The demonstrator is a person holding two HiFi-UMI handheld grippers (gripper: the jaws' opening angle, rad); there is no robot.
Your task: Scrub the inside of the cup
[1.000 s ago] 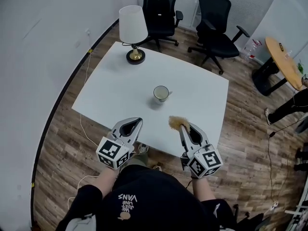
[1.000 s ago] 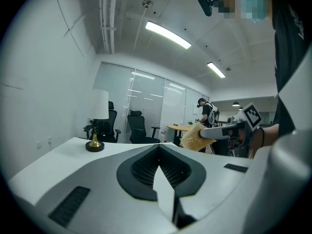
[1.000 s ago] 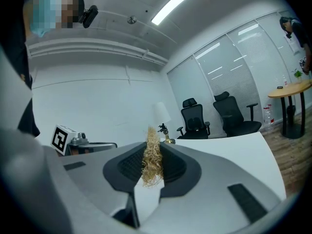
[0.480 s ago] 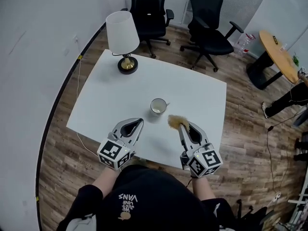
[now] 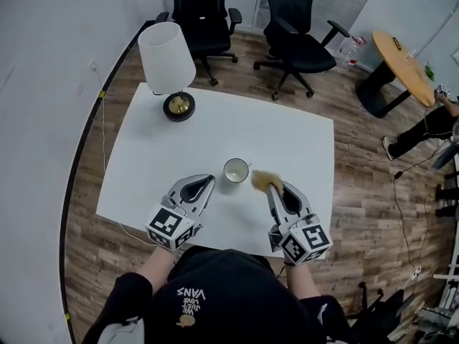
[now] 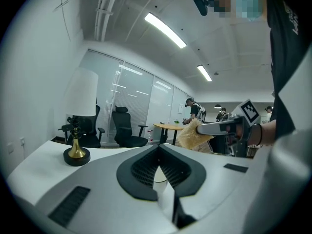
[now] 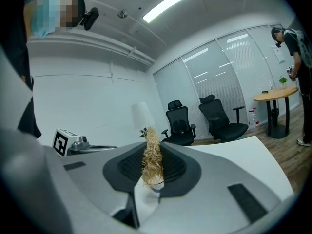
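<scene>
A white cup stands upright on the white table, near its front edge. My left gripper hovers just left of the cup, shut with nothing between its jaws; through them a sliver of the cup shows. My right gripper is right of the cup, shut on a tan fibrous scrubber that sticks out past its tips toward the cup. In the right gripper view the scrubber stands pinched between the jaws, with the cup's rim just below it.
A lamp with a white shade and brass base stands at the table's back left. Two black office chairs are behind the table. A round wooden table and a person's legs are at the far right.
The view has shifted so the table and cup sit closer to both grippers; the cup now lies right between their tips. Both grippers keep their hold and pose.
</scene>
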